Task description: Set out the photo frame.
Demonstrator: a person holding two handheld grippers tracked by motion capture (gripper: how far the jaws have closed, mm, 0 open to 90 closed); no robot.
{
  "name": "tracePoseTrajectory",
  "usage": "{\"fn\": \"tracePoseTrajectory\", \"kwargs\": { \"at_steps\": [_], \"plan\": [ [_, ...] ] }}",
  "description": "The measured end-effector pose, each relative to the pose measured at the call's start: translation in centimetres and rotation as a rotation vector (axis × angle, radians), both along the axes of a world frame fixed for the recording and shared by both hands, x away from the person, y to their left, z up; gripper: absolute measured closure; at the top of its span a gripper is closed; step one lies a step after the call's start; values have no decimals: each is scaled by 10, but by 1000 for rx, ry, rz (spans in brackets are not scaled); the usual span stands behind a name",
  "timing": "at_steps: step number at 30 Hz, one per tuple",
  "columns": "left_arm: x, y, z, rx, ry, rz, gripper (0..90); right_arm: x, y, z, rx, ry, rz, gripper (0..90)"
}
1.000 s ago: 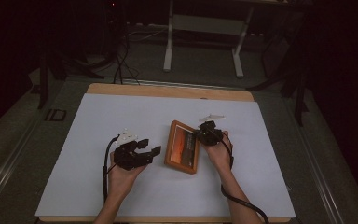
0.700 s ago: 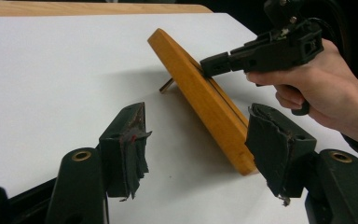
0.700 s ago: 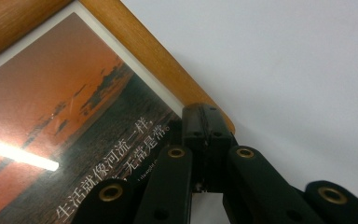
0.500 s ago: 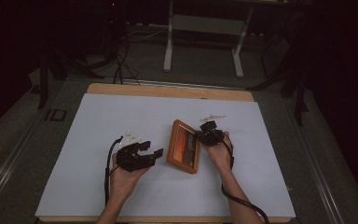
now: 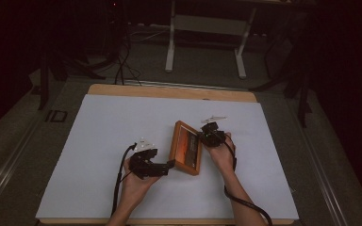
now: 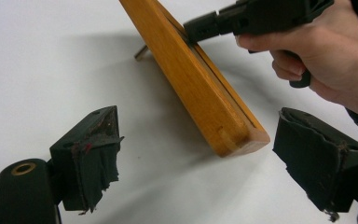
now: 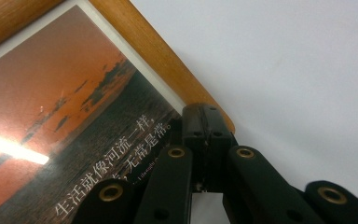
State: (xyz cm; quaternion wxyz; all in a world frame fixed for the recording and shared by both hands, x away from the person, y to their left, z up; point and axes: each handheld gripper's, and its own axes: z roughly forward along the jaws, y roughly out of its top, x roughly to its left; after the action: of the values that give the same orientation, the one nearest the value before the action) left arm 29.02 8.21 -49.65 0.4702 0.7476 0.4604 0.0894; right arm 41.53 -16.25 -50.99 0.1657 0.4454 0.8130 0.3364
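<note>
While the frame (image 5: 187,148) stands tilted on the tabletop (image 5: 99,141), leaning on its rear strut, the right gripper (image 5: 206,136) is clenched on its upper edge, pads lapping wood and glass. The left gripper (image 5: 167,165) has just been opening and now gapes wide at the near lower corner, which lies between its pads (image 6: 93,156) untouched.

Risks, as judged:
- Closing the left jaws off-centre could shove the corner sideways and twist the frame out of the right grip.
- Narrow purchase on the top edge; a pull might let the smooth wood slip.
- Pressure on the glazing could scuff or crack it.

Materials:
- Frame: rectangular, honey-coloured varnished wood, rounded edges, mitred corner.
- Picture: glossy orange sunset over dark water, white characters, white mat, glare streak.
- Strut: thin metal leg behind.
- Pads: black foam, frayed and torn at the edges.
- Tabletop: matt white sheet, wooden border.
</note>
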Motion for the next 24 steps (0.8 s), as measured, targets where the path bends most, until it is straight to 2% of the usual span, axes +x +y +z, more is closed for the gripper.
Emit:
{"fn": "tracePoseTrajectory", "kwargs": {
  "at_steps": [5,10,15,19,22,24],
  "plan": [
    [4,-6,-5,-3,13,-3,147,-1,0,0,-3,-5,-4,900],
    [10,-15,-15,-21,59,-15,164,0,0,0,0,0,-4,900],
    [14,-25,-15,-49,64,-33,280,-1,0,-1,6,-4,-7,900],
    [15,-33,-14,-42,73,-45,389,-1,0,-1,4,-5,-5,900],
    [15,-35,-15,-35,77,-43,394,-1,0,-1,5,-5,-4,900],
    [17,-35,-16,-50,99,-32,434,-1,0,-1,9,-5,-6,900]
  ]
}}
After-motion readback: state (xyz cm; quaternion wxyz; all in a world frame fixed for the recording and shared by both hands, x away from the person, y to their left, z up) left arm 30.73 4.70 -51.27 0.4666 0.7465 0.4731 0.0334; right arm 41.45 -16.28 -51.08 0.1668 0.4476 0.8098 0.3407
